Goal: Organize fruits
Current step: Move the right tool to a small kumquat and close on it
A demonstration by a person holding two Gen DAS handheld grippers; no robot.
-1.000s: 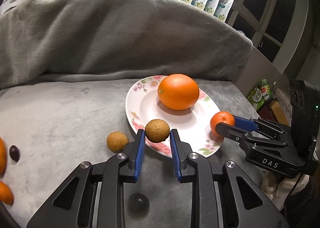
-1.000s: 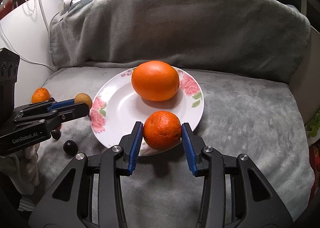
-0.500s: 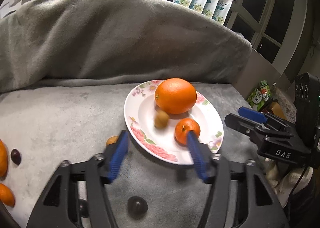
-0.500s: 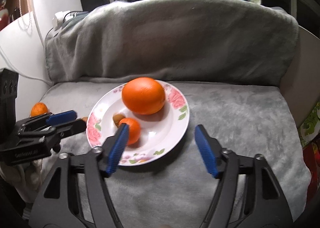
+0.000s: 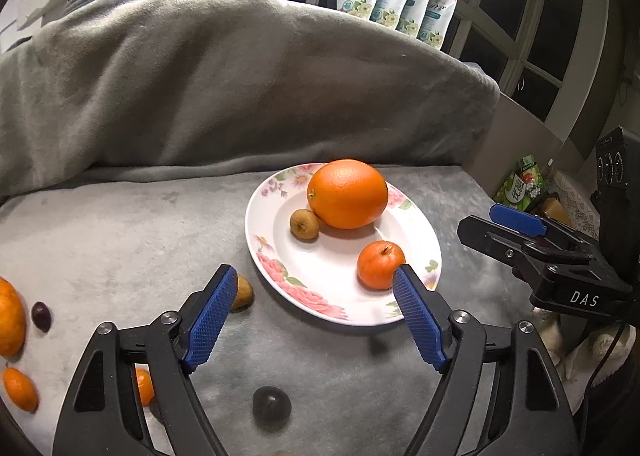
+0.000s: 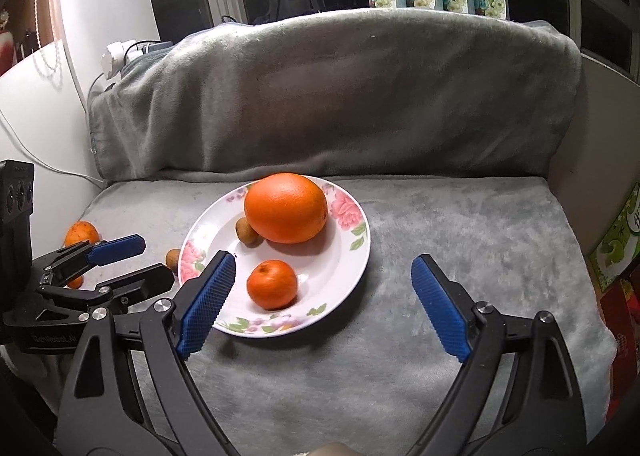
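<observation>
Grey fleece covers the seat and its backrest. Nearest, the left gripper and right gripper have both just spread their jaws wide, with nothing between the pads. A dark fruit lies below the left one, whose finger half hides a brown fruit. Beyond, the plate holds a mandarin, a small brown fruit and an orange. More orange fruit at the left edge is cut off.
</observation>
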